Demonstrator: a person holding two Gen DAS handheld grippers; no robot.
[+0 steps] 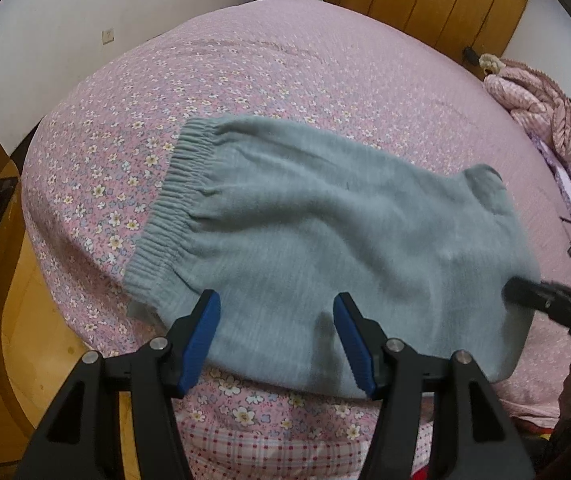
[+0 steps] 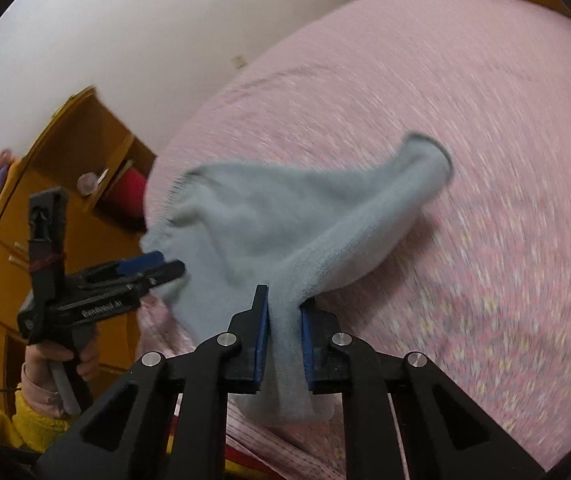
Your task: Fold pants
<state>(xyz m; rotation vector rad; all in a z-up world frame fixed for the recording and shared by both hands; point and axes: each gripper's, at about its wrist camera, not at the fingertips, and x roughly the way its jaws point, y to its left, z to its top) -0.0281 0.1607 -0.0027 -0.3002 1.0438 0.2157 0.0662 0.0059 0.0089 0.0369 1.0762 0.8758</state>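
On the pink floral bedspread [image 1: 285, 64], as seen from the left wrist view, the soft grey-blue fleece pants [image 1: 305, 232] are laid out near the bed's near edge, elastic waistband [image 1: 165, 208] to the left, already doubled leg over leg by the look of it. The left gripper [image 1: 277, 320] is held just over the near hem with its blue-padded jaws spread wide, nothing pinched. The right gripper [image 1: 525, 292] is glimpsed at the far right edge of the fabric.

In the right wrist view, pretty motion-blurred, the right gripper [image 2: 285, 320] is clamped tight on a bunched corner of the pants [image 2: 285, 232], which are lifted off the bedspread [image 2: 465, 160] there. The left gripper [image 2: 153, 268] is spotted beside the cloth, gaping.

So roughly halfway is the guess: one fold done, the crosswise fold toward the waistband left.

Containers: just a wooden shelf unit [image 2: 85, 152] beside the bed, something red and a small round object in it, too blurry to name.
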